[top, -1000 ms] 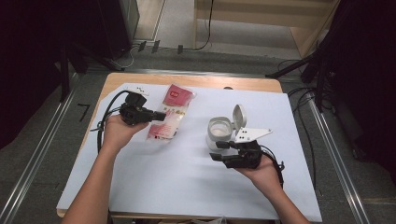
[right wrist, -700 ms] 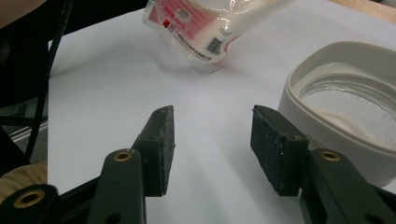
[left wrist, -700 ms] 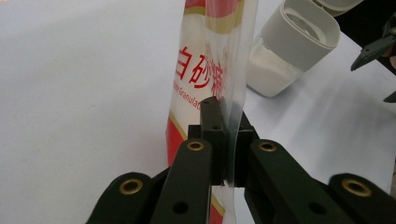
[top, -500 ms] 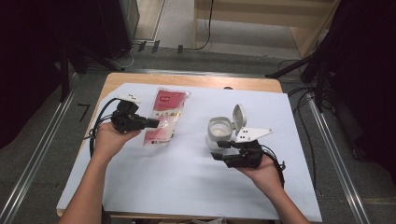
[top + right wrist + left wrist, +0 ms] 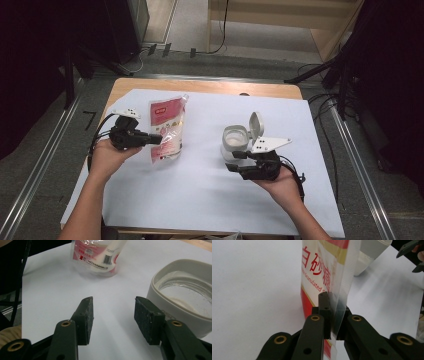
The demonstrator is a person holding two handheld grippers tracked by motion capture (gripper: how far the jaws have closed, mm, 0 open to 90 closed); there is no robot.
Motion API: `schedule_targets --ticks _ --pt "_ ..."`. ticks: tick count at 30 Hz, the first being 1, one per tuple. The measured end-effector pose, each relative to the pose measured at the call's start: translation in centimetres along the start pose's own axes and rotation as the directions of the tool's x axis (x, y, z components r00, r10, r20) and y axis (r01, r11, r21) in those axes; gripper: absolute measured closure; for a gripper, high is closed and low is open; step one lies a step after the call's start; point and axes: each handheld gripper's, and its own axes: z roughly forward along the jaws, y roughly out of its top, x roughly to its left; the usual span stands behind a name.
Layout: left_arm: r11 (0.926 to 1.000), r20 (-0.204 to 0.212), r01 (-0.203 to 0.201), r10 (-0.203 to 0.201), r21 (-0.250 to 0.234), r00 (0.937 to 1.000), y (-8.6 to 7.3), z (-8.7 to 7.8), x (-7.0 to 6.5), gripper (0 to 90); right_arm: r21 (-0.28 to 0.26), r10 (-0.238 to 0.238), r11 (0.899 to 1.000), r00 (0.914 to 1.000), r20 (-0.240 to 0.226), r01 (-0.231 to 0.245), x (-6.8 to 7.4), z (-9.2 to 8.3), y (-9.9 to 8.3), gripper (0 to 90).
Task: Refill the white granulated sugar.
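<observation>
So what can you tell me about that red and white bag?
The bag is a clear plastic pouch with a red and white label, Chinese characters and the word "granulated"; a barcode shows on its other face. White grains fill its lower part. It stands nearly upright, its base on the white sheet, left of the open jar. The left gripper is shut on its edge.

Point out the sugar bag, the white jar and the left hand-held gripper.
sugar bag [image 5: 167, 125]: high view, on its printed red front.
white jar [image 5: 235, 137]: high view, on the rim of its open mouth.
left hand-held gripper [image 5: 332, 315]: left gripper view, where its jaws pinch the bag's clear edge.
</observation>
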Motion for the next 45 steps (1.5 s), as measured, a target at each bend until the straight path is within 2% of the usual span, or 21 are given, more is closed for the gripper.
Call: schedule_targets --ticks 2,8,11,13,17,18,20,22,25,26,28,33,34,38,39,40,41,42,45 --pt "0.9999 -0.009 -0.012 0.012 0.011 0.9999 -0.2 0.0 0.0 88.6 0.000 -0.001 1.000 1.0000 0.002 0.001 0.0 0.0 0.0 50.3" --pt "1.0000 0.001 -0.009 0.009 0.000 1.0000 -0.3 -0.2 0.2 86.4 0.006 -0.008 1.000 0.9999 0.006 0.008 -0.1 0.0 0.0 50.6" --pt "0.9997 -0.002 -0.025 0.025 0.006 0.9997 -0.4 -0.2 0.1 88.8 0.010 -0.008 1.000 0.9999 0.008 0.007 0.0 0.0 -0.1 50.5" --pt "0.9987 0.012 -0.049 0.049 0.013 0.9987 -0.5 -0.2 0.0 89.2 0.012 -0.010 1.000 0.9999 0.009 0.010 0.0 0.0 -0.1 50.5" --pt "0.9980 0.009 -0.061 0.060 0.016 0.9981 -0.6 -0.3 -0.1 85.7 0.011 -0.011 1.000 0.9999 0.011 0.011 0.0 0.0 -0.1 50.5" --pt "0.9969 0.019 -0.072 0.072 0.031 0.9972 -1.1 -0.3 -0.4 84.5 0.011 -0.014 1.000 0.9998 0.017 0.014 0.0 0.0 -0.1 50.5" --pt "0.9954 0.015 -0.089 0.088 0.038 0.9960 -1.4 -0.4 -0.5 83.6 0.009 -0.023 1.000 0.9995 0.022 0.023 0.0 -0.1 -0.1 50.5" --pt "0.9965 0.015 -0.074 0.074 0.039 0.9972 -1.7 -0.7 -0.5 82.9 0.008 -0.023 1.000 0.9995 0.022 0.023 0.0 -0.1 0.0 50.5" --pt "0.9977 0.026 -0.066 0.065 0.019 0.9975 -2.0 -1.1 -0.3 78.7 0.006 -0.027 1.000 0.9994 0.023 0.027 0.1 0.0 0.0 50.6" --pt "0.9981 0.035 -0.062 0.062 -0.002 0.9975 -2.0 -1.3 -0.3 78.5 0.014 -0.031 0.999 0.9992 0.025 0.030 0.2 0.1 0.0 50.5" --pt "0.9986 0.041 -0.052 0.052 -0.008 0.9978 -2.0 -1.4 -0.1 77.0 0.015 -0.038 0.999 0.9990 0.024 0.037 0.3 0.2 0.0 50.5" --pt "0.9977 0.045 -0.067 0.067 -0.009 0.9967 -2.2 -1.4 0.1 72.8 0.019 -0.041 0.999 0.9989 0.024 0.041 0.4 0.2 0.0 50.5" --pt "0.9986 0.050 -0.052 0.052 -0.007 0.9974 -2.2 -1.4 0.2 73.1 0.019 -0.042 0.999 0.9988 0.027 0.041 0.3 0.2 0.0 50.6" --pt "0.9988 0.057 -0.049 0.050 -0.008 0.9971 -2.4 -1.4 0.4 72.7 0.018 -0.039 0.999 0.9989 0.027 0.039 0.2 0.2 0.0 50.5" --pt "0.9991 0.060 -0.042 0.042 -0.002 0.9973 -2.5 -1.4 0.6 68.4 0.019 -0.038 0.999 0.9989 0.029 0.037 0.2 0.2 0.0 50.4" --pt "0.9991 0.060 -0.042 0.042 -0.002 0.9973 -2.5 -1.4 0.6 67.2 0.019 -0.038 0.999 0.9989 0.029 0.037 0.2 0.2 0.0 50.4" --pt "0.9997 0.062 -0.026 0.026 0.003 0.9977 -2.5 -1.4 0.8 67.2 0.019 -0.038 0.999 0.9988 0.030 0.038 0.2 0.2 0.0 50.4" --pt "0.9997 0.068 -0.023 0.023 -0.010 0.9974 -2.5 -1.4 0.8 65.5 0.019 -0.036 0.999 0.9988 0.032 0.036 0.2 0.1 0.0 50.4" --pt "0.9988 0.077 -0.041 0.043 -0.026 0.9961 -2.5 -1.4 0.6 60.9 0.012 -0.038 0.999 0.9986 0.037 0.037 0.2 0.0 0.0 50.4"
